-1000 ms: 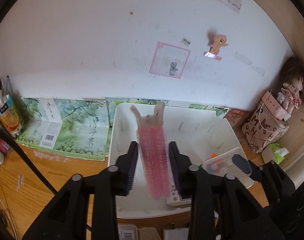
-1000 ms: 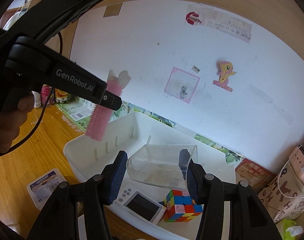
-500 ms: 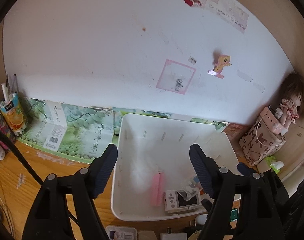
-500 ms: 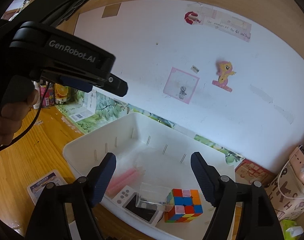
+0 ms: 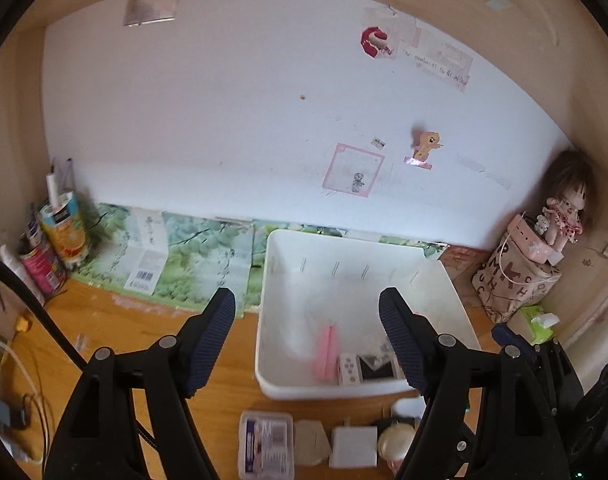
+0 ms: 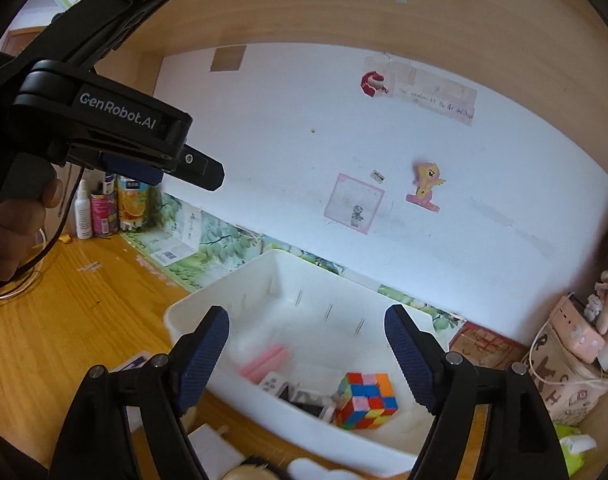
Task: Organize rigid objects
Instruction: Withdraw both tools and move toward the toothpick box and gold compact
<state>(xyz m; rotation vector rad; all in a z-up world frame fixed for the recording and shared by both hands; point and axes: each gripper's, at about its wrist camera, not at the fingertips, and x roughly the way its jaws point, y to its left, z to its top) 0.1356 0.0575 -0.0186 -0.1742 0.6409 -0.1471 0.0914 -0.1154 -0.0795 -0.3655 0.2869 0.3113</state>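
A white bin (image 5: 356,252) stands on the wooden desk against the wall; it also shows in the right wrist view (image 6: 208,304). Inside lie a pink roller-like stick (image 5: 326,350) (image 6: 266,362), a small white handheld device with a screen (image 5: 368,367) (image 6: 300,394) and a colourful puzzle cube (image 6: 366,400). My left gripper (image 5: 307,334) is open and empty, held above the bin's near left side; it also shows high at the left of the right wrist view (image 6: 200,168). My right gripper (image 6: 306,354) is open and empty above the bin's front.
Cans and bottles (image 5: 54,240) stand at the desk's far left by green printed boxes (image 5: 164,256). A doll on a patterned bag (image 5: 544,256) sits at the right. A small plastic case (image 5: 266,444), a white charger (image 5: 354,446) and a cable (image 5: 8,360) lie on the near desk.
My left gripper opened and let the pink stick fall into the bin; my right gripper opened and released the clear box. Both grippers then pulled back and up.
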